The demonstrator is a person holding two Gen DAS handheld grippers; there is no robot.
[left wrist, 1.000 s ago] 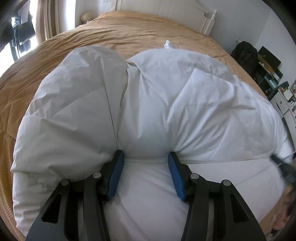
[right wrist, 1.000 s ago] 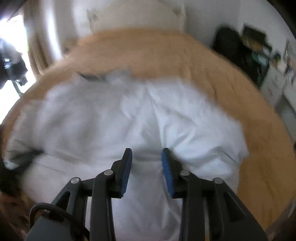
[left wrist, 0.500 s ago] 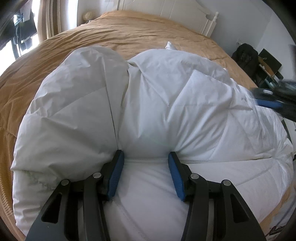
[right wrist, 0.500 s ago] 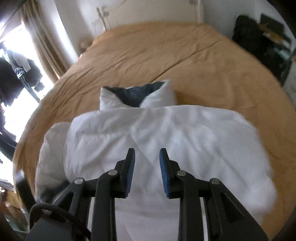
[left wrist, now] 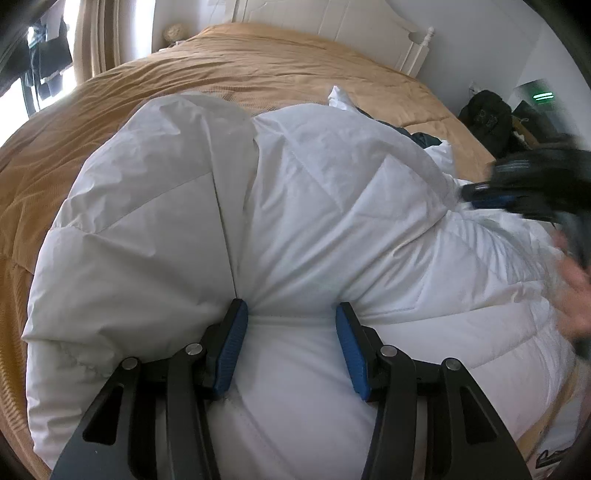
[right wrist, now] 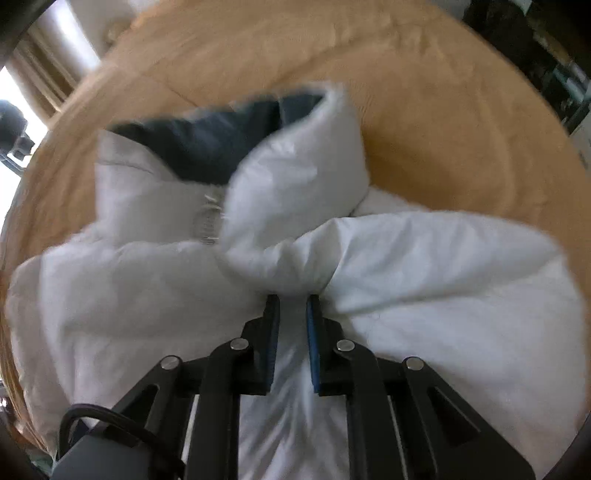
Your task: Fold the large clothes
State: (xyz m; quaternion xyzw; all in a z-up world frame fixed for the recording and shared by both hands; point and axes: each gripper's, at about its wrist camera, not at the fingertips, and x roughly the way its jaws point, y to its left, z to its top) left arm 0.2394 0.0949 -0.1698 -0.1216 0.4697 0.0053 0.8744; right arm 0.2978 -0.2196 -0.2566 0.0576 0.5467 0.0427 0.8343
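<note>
A puffy white quilted jacket (left wrist: 314,203) lies spread on a tan bed cover (left wrist: 258,62). My left gripper (left wrist: 288,310) points down into it, its blue pads set apart with a thick roll of the jacket bulging between them and creases fanning out from both pads. My right gripper (right wrist: 293,299) is at the collar end of the jacket (right wrist: 443,277), where the dark blue lining (right wrist: 214,147) shows. Its jaws are closing, and bunched white fabric sits pinched between the pads. In the left wrist view the right gripper (left wrist: 491,192) is a blur at the right edge.
A white headboard (left wrist: 332,26) stands at the far end of the bed. A black bag (left wrist: 484,110) and cluttered furniture are off the bed's right side. Curtains (left wrist: 99,37) and a bright window are at the left. A person's hand (left wrist: 572,288) shows at the right.
My right gripper travelled across the jacket to its collar end and its jaws narrowed onto the fabric. The left gripper kept still with the same hold.
</note>
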